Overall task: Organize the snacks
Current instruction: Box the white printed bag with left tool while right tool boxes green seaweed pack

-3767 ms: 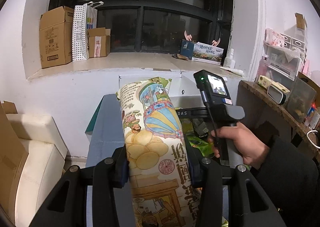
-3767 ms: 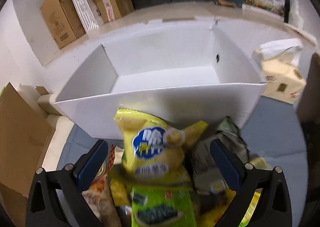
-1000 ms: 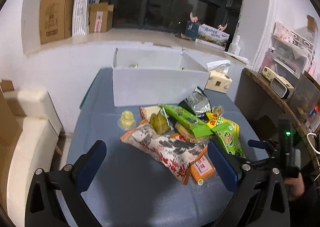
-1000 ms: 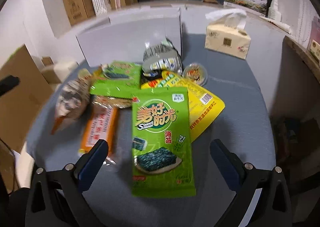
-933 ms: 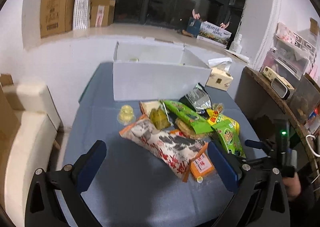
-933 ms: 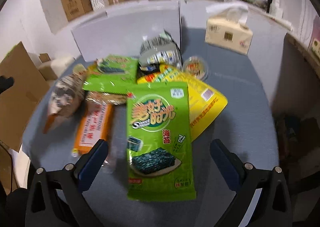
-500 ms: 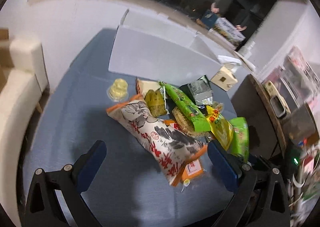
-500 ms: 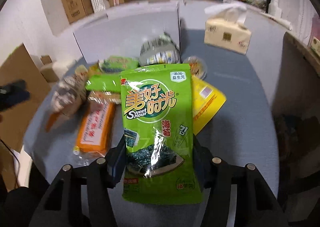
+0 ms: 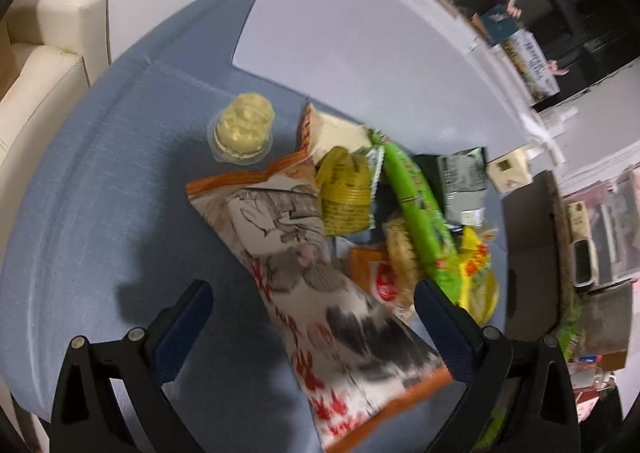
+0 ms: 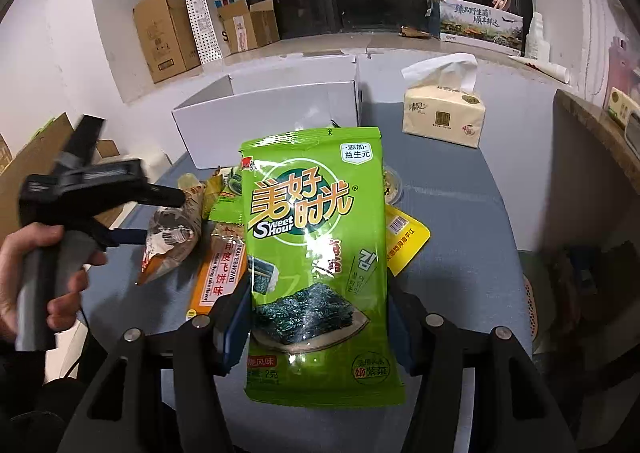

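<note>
Your right gripper (image 10: 320, 327) has its jaws clamped on the green seaweed packet (image 10: 318, 253), held upright off the bench (image 10: 472, 253); bare blue cloth lies at 3 o'clock. The white box (image 10: 272, 109) stands at 11 o'clock behind the snack pile, the tissue pack (image 10: 442, 113) at 1 o'clock. Your left gripper (image 9: 312, 317) has just been closing slightly, jaws still wide apart either side of the long orange-edged bag (image 9: 320, 293), not touching it. That blurred view alone shows the pudding cup (image 9: 242, 127) beside open cloth at 9 o'clock; the packet hides it in the right view.
</note>
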